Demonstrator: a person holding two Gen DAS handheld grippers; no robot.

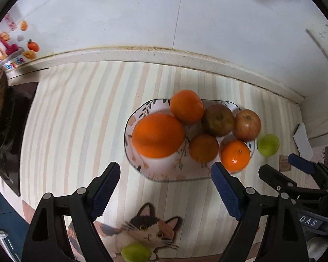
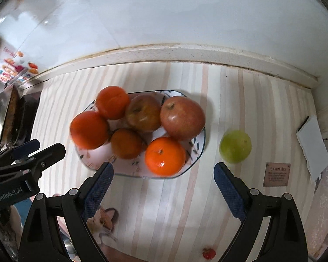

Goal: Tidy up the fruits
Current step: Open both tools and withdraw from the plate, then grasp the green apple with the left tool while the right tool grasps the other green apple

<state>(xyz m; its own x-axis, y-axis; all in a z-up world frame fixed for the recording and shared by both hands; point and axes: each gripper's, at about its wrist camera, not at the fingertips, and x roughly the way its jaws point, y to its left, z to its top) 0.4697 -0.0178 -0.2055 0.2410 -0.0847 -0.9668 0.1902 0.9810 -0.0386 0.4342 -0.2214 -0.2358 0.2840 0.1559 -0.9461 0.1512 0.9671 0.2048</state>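
Note:
A white patterned plate (image 1: 161,174) (image 2: 129,170) on the striped mat holds several oranges (image 1: 158,135) (image 2: 165,156) and two apples (image 1: 247,125) (image 2: 182,118). A green fruit (image 1: 268,145) (image 2: 235,146) lies on the mat right of the plate. A second green fruit (image 1: 136,252) lies near the mat's front edge, below my left gripper. My left gripper (image 1: 166,184) is open and empty, just in front of the plate. My right gripper (image 2: 164,184) is open and empty, in front of the plate's right half; it also shows in the left wrist view (image 1: 282,168).
A dark stove with a pan (image 1: 2,118) (image 2: 8,118) stands at the left. A white wall and ledge (image 1: 164,54) close the back. A white card (image 2: 314,146) and a small brown label (image 2: 276,174) lie at the right. A small red item (image 2: 208,253) lies at the front.

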